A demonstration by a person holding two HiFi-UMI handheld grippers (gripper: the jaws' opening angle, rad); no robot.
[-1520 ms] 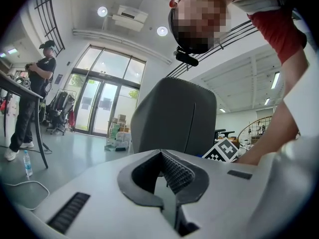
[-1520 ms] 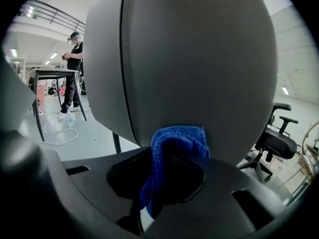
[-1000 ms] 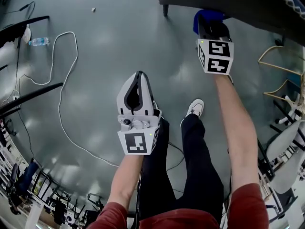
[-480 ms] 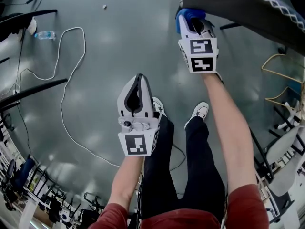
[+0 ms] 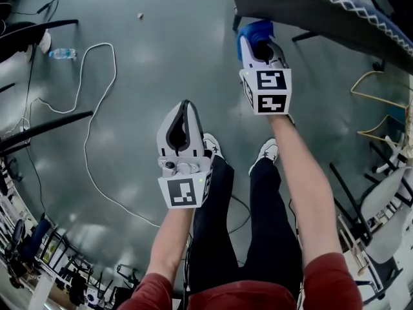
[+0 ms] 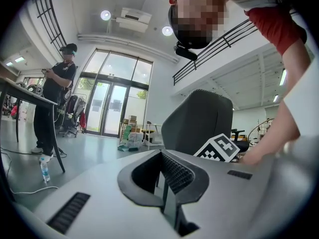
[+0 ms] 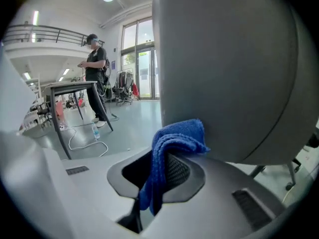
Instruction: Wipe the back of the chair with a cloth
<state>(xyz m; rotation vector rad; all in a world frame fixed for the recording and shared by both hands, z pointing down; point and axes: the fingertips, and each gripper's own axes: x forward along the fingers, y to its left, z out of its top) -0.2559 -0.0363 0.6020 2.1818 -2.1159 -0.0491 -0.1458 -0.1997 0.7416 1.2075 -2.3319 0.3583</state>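
Note:
The grey chair back (image 5: 303, 8) fills the top right of the head view and looms large as the chair back (image 7: 224, 68) in the right gripper view. My right gripper (image 5: 257, 39) is shut on a blue cloth (image 5: 253, 31), and the cloth (image 7: 172, 148) presses against the lower part of the chair back. My left gripper (image 5: 184, 124) hangs lower left over the floor, shut with nothing in it. In the left gripper view the left gripper (image 6: 164, 176) points toward the chair back (image 6: 199, 121).
A white cable (image 5: 90, 102) loops over the grey floor at left, near a water bottle (image 5: 63, 53) and dark table legs (image 5: 39, 131). A person (image 6: 54, 103) stands by a table (image 7: 75, 103). More chairs (image 5: 387, 199) crowd the right edge.
My right gripper with the blue cloth has moved left and nearer along the chair back, which now shows more in the head view. The left gripper has barely moved.

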